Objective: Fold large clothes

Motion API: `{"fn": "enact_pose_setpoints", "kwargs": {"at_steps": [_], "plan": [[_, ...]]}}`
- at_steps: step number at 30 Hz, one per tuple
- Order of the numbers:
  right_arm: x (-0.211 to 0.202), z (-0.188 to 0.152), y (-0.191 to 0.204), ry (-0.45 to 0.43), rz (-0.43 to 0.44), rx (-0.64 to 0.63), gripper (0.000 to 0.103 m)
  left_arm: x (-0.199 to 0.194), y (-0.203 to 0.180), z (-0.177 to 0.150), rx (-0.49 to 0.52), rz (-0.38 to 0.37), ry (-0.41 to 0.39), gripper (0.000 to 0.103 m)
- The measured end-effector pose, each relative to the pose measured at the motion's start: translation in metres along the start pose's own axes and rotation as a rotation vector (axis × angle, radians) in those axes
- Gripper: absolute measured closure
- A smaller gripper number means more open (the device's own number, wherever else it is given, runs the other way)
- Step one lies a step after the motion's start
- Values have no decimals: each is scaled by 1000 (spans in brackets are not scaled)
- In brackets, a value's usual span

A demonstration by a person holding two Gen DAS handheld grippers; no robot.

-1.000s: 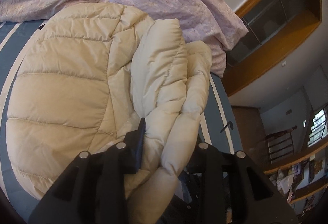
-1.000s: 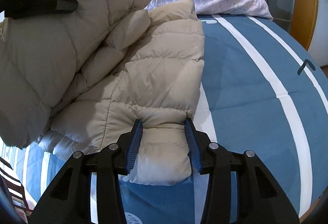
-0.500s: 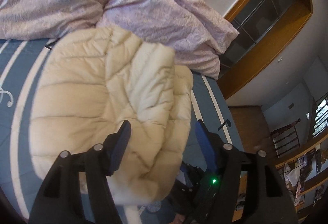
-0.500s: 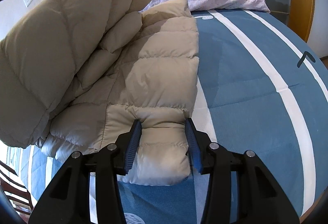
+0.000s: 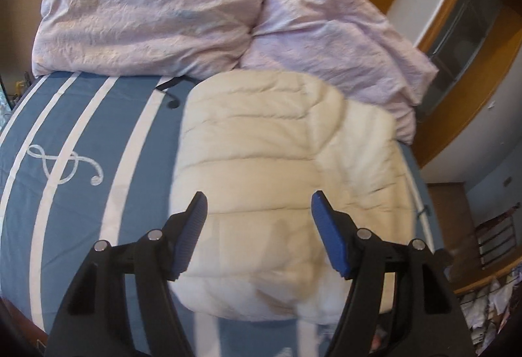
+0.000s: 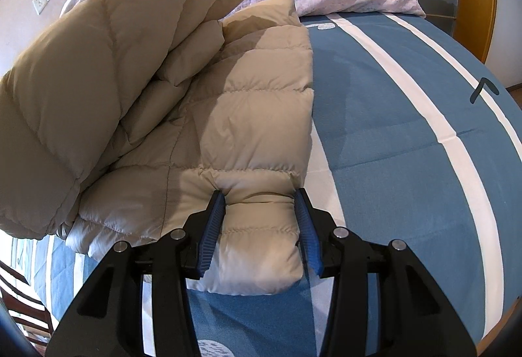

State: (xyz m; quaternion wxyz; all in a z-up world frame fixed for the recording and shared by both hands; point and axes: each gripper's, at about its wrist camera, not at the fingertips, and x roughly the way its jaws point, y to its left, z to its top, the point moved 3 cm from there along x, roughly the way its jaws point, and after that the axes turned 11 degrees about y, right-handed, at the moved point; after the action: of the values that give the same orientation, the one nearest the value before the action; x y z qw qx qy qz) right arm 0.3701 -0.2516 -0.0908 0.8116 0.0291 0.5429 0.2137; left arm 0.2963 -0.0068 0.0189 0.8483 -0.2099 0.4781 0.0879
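Bedspread (image 5: 81, 141), blue with white stripes and a treble-clef figure, fills the left of the left wrist view; the cream puffer jacket (image 5: 270, 167) lies on it toward the right, up against a heap of pale lilac bedding (image 5: 169, 7) at the head of the bed. The left gripper (image 5: 257, 220) hangs above the jacket with its jaws spread wide and nothing between them, the pads clear of the cloth.

In the right wrist view one side of the jacket is thrown over the body and stands in a puffy mound at the left. Further right, the right gripper (image 6: 261, 216) has its jaws clenched on a quilted tab at the jacket's near edge, the pads dented into the padding.

By my reading the fold is partly done: one flap is over, but it sits high and loose instead of flat, and the side under the right gripper is yet to be brought across. The bedding presses close at the jacket's far end and could crowd a lengthwise fold; the bedspread to the right lies free. A wooden bed surround (image 5: 456, 115) and shelves show beyond.
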Motion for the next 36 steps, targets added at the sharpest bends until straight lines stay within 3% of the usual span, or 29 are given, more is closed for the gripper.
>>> {"fn": "enact_pose_setpoints", "kwargs": {"at_steps": [5, 10, 25, 31, 36], "plan": [[1, 0, 0, -1, 4, -1, 56, 32, 9, -9, -13, 0, 67, 37], [0, -1, -1, -1, 8, 1, 56, 43, -8, -15, 32, 8, 56, 31], [-1, 5, -8, -1, 16, 6, 56, 79, -52, -28, 92, 9, 80, 26], [-20, 14, -24, -33, -44, 12, 56, 84, -56, -31, 111, 5, 82, 24], [-56, 30, -42, -118, -125, 60, 56, 88, -57, -32, 121, 3, 83, 23]]}}
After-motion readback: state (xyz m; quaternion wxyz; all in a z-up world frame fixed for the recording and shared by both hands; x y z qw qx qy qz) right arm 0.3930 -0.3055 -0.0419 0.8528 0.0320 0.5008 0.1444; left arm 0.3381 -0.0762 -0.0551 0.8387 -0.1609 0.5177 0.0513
